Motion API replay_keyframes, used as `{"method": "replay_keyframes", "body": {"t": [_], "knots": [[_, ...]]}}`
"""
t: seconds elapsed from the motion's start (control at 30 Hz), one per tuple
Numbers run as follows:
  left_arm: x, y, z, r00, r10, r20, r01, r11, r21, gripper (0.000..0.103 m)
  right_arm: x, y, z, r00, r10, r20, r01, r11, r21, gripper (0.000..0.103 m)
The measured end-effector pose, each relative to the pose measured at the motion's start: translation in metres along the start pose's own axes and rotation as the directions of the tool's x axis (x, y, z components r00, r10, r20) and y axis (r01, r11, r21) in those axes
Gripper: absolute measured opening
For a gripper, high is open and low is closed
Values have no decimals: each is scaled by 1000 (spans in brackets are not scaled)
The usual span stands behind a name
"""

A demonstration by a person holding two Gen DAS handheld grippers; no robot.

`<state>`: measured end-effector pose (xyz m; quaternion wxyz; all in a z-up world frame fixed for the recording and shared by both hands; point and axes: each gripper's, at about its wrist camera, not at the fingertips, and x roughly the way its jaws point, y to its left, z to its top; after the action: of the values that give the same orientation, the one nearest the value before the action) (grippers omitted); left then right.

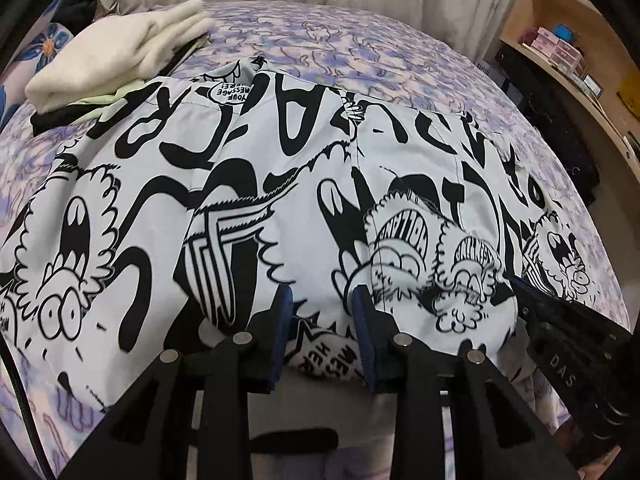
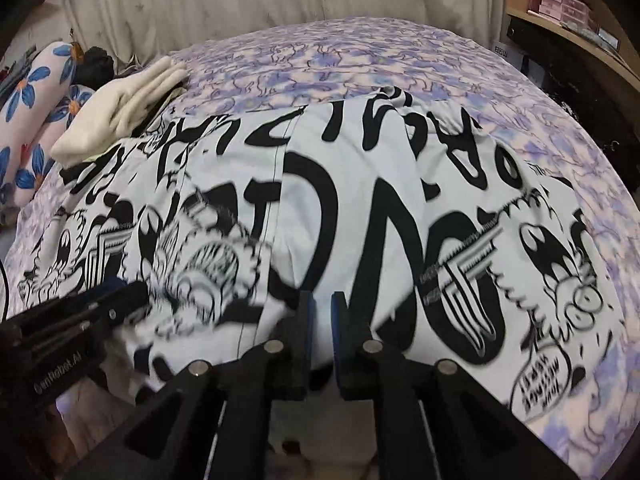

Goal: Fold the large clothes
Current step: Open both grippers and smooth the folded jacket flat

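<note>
Garment (image 1: pixel 280 184) of pale grey-white cloth, spread wide across the purple patterned bed cover (image 1: pixel 360 48), printed all over with heavy black cartoon faces, bulging eyes, toothy mouths, fat lettering and speech bubbles. Creased lengthwise into several soft ridges, seams running away toward the far side, near edge bunched up at both grippers. Left gripper (image 1: pixel 324 316) at that near edge, blue pads clearly apart, printed cloth showing in the gap but not pinched. Right gripper (image 2: pixel 322 312) just beside it, closed down to a narrow slit with pale cloth running through, nipped between the pads. Folded cream stack (image 1: pixel 120 52) at the far left corner, touching the garment's edge. Flowered pillow (image 2: pixel 32 92) beyond.
</note>
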<state>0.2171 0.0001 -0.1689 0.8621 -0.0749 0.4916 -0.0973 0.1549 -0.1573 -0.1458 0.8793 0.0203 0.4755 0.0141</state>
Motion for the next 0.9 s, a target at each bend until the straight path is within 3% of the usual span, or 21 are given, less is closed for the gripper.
{"method": "replay_keyframes", "body": {"t": [0.13, 0.27, 0.53, 0.67, 0.73, 0.8, 0.9], "knots": [[-14, 2, -3, 1000, -6, 2, 6, 1000, -20, 31, -15, -8, -6, 999, 35, -5, -34, 998, 52, 9], [-38, 4, -8, 1000, -6, 30, 7, 999, -41, 53, -38, -9, -11, 998, 59, 29, -61, 995, 83, 9], [-92, 17, -23, 997, -20, 73, 25, 997, -70, 54, -81, 13, -20, 993, 85, 85, -90, 994, 55, 9], [-119, 27, -32, 994, -19, 104, 29, 995, -91, 63, -99, 23, -25, 989, 101, 104, -107, 993, 46, 9], [-128, 32, -37, 993, -20, 115, 32, 995, -97, 64, -108, 27, -28, 988, 108, 113, -113, 993, 44, 16], [-139, 39, -44, 992, -24, 127, 37, 994, -101, 64, -116, 32, -32, 985, 112, 130, -117, 992, 36, 40], [-149, 51, -53, 990, -31, 138, 46, 993, -111, 68, -126, 41, -39, 980, 106, 167, -109, 994, 9, 49]]}}
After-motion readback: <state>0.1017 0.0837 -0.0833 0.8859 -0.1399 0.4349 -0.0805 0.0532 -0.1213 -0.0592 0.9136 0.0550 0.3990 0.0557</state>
